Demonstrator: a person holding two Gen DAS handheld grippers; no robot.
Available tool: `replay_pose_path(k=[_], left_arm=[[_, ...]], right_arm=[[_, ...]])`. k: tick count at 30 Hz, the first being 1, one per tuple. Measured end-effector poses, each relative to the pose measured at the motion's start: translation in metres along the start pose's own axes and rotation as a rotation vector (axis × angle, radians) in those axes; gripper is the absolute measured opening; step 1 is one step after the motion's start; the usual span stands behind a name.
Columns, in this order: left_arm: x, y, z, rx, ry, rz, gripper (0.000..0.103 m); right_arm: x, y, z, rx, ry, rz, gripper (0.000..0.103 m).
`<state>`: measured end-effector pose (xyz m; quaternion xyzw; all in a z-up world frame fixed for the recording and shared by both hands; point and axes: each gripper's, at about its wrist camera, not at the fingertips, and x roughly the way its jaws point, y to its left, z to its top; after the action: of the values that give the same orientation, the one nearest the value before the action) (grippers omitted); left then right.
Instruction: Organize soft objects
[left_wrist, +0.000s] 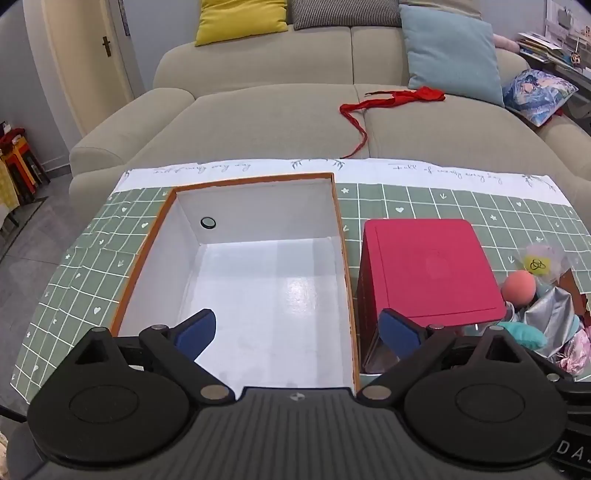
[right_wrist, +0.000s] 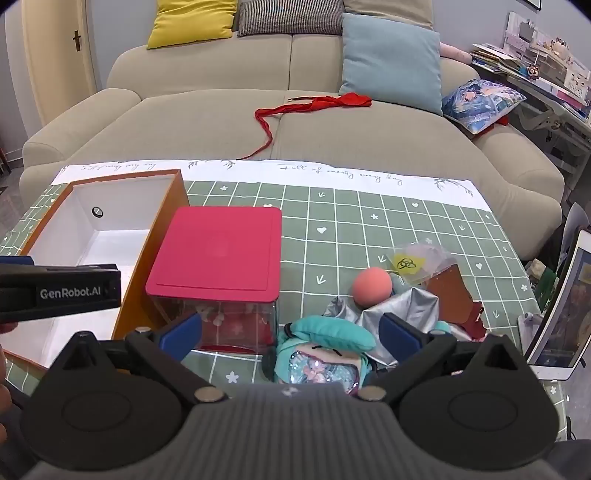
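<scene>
A: Status of left hand-held gripper (left_wrist: 297, 328)?
B: Spread wide, nothing between the blue pads, angled down over the empty orange-edged white cardboard box (left_wrist: 236, 280). Judged as staged above the receiving container.

A: Right hand-held gripper (right_wrist: 291, 332)?
B: Also spread wide and empty, poised above the teal plush toy with sequinned front (right_wrist: 321, 354). No contact yet.

A: Location of soft items?
B: Heaped on the green checked cloth of the bench (right_wrist: 369, 221), right of the clear container with red lid (right_wrist: 218, 251): plush, peach foam ball (right_wrist: 371, 286), crumpled silver fabric (right_wrist: 399, 310). Lid shut, so likely not the first destination.
</scene>
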<state>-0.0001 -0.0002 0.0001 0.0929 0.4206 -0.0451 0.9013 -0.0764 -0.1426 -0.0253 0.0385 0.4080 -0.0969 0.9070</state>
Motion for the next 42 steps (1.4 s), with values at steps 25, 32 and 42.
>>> replay_pose_path(k=[25,32,42], left_arm=[[-0.007,0.003,-0.001,-0.031,-0.047,0.006,0.103],[-0.005,0.003,-0.001,-0.027,-0.041,0.020,0.103],[-0.005,0.003,-0.001,-0.027,-0.042,0.024,0.103]], right_arm=[[-0.005,0.003,0.001,-0.025,-0.004,-0.012,0.100],[-0.006,0.004,0.001,-0.036,-0.003,-0.008,0.100],[-0.008,0.005,0.002,-0.037,-0.008,0.002,0.100]])
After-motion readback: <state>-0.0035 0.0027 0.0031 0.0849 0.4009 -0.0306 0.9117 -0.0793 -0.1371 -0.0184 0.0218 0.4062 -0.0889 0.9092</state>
